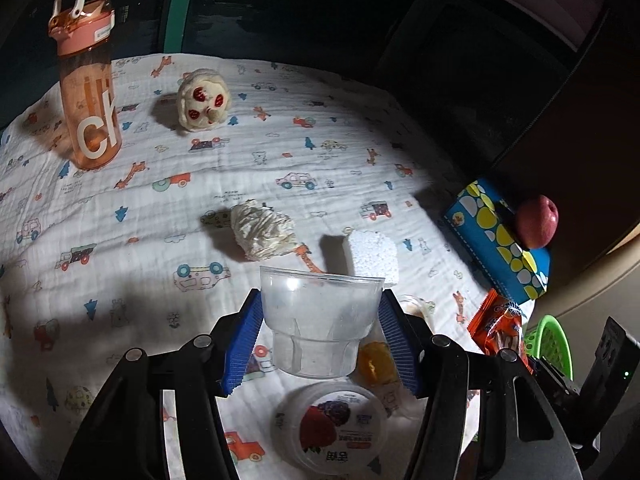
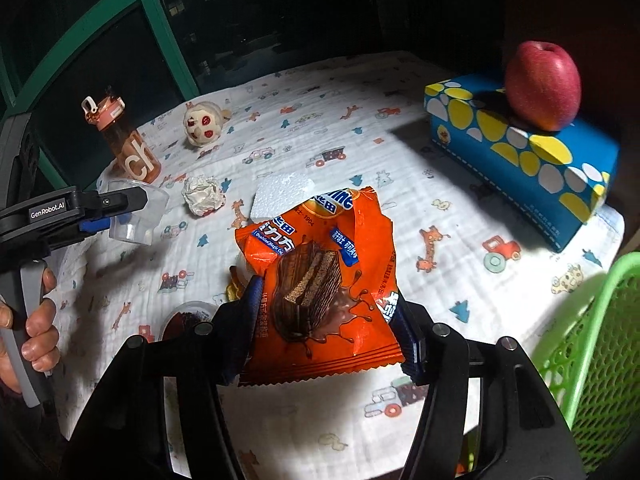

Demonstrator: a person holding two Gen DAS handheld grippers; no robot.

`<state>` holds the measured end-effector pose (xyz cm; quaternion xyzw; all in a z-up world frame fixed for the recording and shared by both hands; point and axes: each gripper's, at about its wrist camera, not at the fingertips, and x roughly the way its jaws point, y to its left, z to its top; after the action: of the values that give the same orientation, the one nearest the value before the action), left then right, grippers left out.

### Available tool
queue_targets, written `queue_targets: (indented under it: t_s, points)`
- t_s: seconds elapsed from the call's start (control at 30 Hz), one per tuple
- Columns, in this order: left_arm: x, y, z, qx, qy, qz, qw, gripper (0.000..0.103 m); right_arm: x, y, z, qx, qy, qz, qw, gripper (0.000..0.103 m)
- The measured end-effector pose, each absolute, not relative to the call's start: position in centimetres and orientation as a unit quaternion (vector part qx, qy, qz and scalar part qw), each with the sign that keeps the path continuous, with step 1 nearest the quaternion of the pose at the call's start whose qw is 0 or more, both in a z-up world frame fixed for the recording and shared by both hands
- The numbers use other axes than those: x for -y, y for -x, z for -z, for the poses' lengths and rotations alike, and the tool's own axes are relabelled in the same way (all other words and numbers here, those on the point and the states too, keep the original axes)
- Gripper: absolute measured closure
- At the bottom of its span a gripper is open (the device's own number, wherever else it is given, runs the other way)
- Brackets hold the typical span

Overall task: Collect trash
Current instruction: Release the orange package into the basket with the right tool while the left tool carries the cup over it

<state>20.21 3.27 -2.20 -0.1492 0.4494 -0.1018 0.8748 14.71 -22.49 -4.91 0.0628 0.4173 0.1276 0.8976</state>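
Note:
My left gripper (image 1: 320, 320) is shut on a clear plastic cup (image 1: 320, 320) and holds it above the table; it also shows in the right wrist view (image 2: 138, 216). My right gripper (image 2: 328, 320) is shut on an orange snack wrapper (image 2: 320, 280), held above the cloth; the wrapper shows in the left wrist view (image 1: 498, 326). A crumpled paper ball (image 1: 262, 232) and a white foam block (image 1: 374, 258) lie on the cloth ahead. A round yogurt lid (image 1: 332, 426) and a small yellow wrapper (image 1: 376, 362) lie below the cup.
A green mesh basket (image 2: 596, 356) stands at the table's right edge. An orange water bottle (image 1: 88, 92) and a plush toy (image 1: 204, 100) stand at the far side. A blue tissue box (image 2: 520, 152) carries a red apple (image 2: 542, 86).

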Motion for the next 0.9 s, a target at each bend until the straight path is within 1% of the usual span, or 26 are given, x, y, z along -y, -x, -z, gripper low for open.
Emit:
queue_targets:
  t_s: [0.37, 0.9]
  points:
    - [5.9, -17.8, -0.6, -0.437, 0.113, 0.182, 0.874, 0.046, 29.6, -9.0, 2.9, -0.387, -0.085, -0.064, 0.916, 0.044]
    - [20.5, -13.5, -1.9, -0.434, 0.047, 0.293, 0.851, 0.046, 40.8, -1.8, 3.2, -0.377, -0.121, 0.043, 0.917, 0.044]
